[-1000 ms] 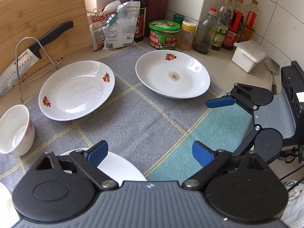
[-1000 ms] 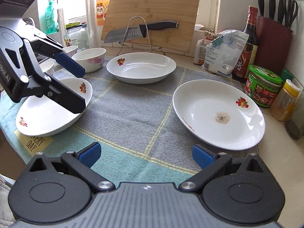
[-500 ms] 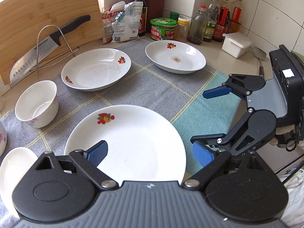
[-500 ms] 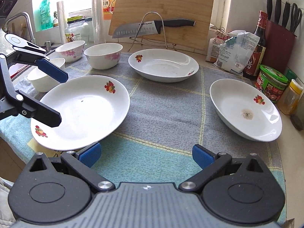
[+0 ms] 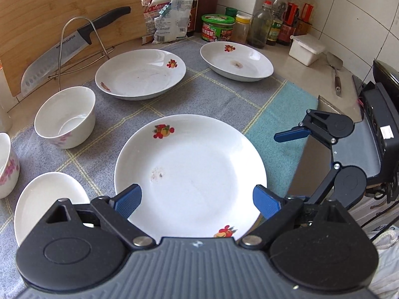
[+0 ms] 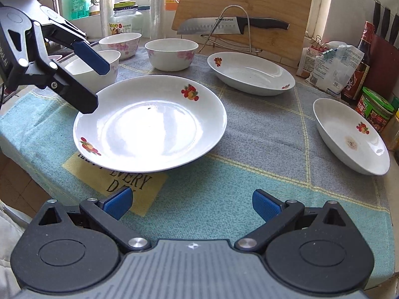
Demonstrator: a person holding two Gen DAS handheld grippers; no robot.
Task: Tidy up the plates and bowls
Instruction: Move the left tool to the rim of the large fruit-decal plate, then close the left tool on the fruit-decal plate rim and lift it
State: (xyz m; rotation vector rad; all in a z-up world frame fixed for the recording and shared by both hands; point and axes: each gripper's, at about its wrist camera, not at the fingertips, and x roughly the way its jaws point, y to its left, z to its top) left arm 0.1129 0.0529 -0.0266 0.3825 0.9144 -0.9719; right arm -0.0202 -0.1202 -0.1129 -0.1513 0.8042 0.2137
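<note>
Nearest the surface's front edge, the left claw (image 5: 197, 198) hangs spread wide over the near plate (image 5: 192, 174), gripping nothing. Just beside it the right claw (image 6: 192, 204) is likewise released, over bare cloth (image 6: 224, 199). Two more plates, the middle plate (image 5: 139, 73) and the far plate (image 5: 237, 61), lie well apart further back. Bowls (image 6: 172, 53) sit loose to the left; how many I can't quite count. Nothing looks stacked, so I'd judge the sorting barely begun: every plate and bowl is left to gather.
</note>
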